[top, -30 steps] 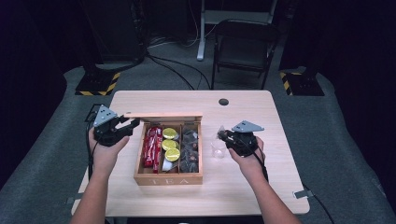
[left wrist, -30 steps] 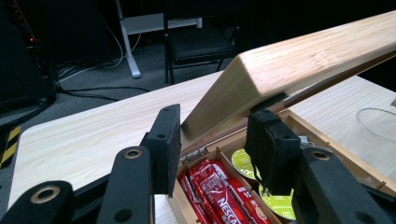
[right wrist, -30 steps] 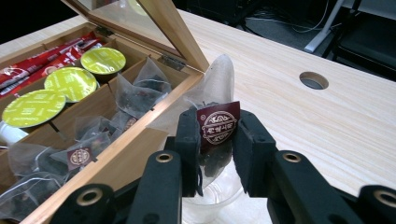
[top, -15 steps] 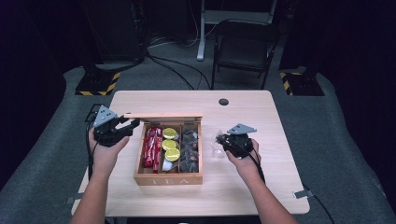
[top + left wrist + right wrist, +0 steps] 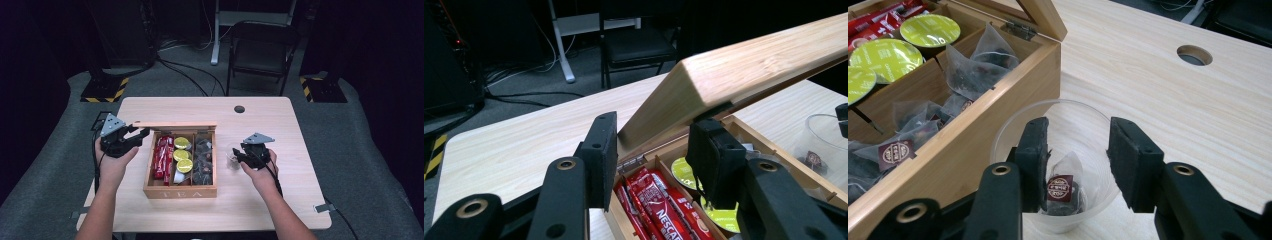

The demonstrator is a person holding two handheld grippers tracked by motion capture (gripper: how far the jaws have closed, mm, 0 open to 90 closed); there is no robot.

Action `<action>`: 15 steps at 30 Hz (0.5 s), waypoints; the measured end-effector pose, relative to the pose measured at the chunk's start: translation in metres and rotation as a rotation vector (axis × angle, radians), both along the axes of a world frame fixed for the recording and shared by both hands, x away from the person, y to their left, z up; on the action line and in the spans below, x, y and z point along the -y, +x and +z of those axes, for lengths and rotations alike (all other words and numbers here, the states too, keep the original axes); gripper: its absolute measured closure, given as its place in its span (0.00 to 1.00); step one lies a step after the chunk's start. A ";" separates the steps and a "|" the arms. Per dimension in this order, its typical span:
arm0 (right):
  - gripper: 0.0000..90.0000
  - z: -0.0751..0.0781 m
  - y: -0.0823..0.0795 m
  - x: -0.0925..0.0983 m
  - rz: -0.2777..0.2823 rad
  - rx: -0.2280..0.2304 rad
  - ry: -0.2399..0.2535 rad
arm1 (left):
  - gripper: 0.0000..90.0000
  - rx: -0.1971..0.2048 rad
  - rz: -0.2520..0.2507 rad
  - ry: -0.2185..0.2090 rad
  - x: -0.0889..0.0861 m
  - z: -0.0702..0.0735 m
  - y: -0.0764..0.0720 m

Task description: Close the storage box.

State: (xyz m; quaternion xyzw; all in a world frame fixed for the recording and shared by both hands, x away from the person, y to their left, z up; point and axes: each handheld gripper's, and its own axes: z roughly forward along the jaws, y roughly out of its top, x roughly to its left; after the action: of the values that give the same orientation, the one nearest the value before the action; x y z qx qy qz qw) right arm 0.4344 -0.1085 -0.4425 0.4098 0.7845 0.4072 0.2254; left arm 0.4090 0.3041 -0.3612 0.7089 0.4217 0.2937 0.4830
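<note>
Your left gripper (image 5: 141, 134) is clamped on the left end of the wooden lid (image 5: 744, 75), holding it raised and tilted over the tea box (image 5: 180, 191); in the left gripper view both pads (image 5: 605, 150) sit against the lid's corner edge. Bare table (image 5: 280, 200) lies to that gripper's left, running to the near table edge.

Inside the box, from left to right, you have red stick packets (image 5: 162, 157), yellow-green capsules (image 5: 183, 155) and dark tea bags (image 5: 202, 160). The hinged back edge of the box stands just under the raised lid.

Your right gripper (image 5: 1075, 150) has just been opening: its jaws now stand apart above the clear plastic cup (image 5: 1068, 115), which sits just beside the box's right wall. A tea bag (image 5: 1062, 192) lies in the cup's bottom, touching or nearly touching the left pad; the right pad stands clear of it. Beyond the cup the tabletop is free out to the round cable hole (image 5: 1194, 55) and the right edge.
</note>
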 end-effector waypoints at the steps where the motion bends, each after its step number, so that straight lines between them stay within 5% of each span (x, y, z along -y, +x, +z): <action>1: 0.65 0.001 0.000 0.000 0.001 0.002 0.002 | 0.62 0.000 0.000 0.000 0.000 0.000 0.000; 15: 0.60 0.026 -0.008 -0.019 0.071 0.041 0.019 | 0.62 -0.011 -0.004 0.000 -0.001 0.000 -0.001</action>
State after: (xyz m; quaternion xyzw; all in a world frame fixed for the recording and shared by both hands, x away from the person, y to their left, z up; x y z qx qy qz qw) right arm 0.4265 -0.0896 -0.4169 0.3752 0.7898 0.4309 0.2228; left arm 0.4079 0.3047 -0.3614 0.7113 0.4228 0.2888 0.4815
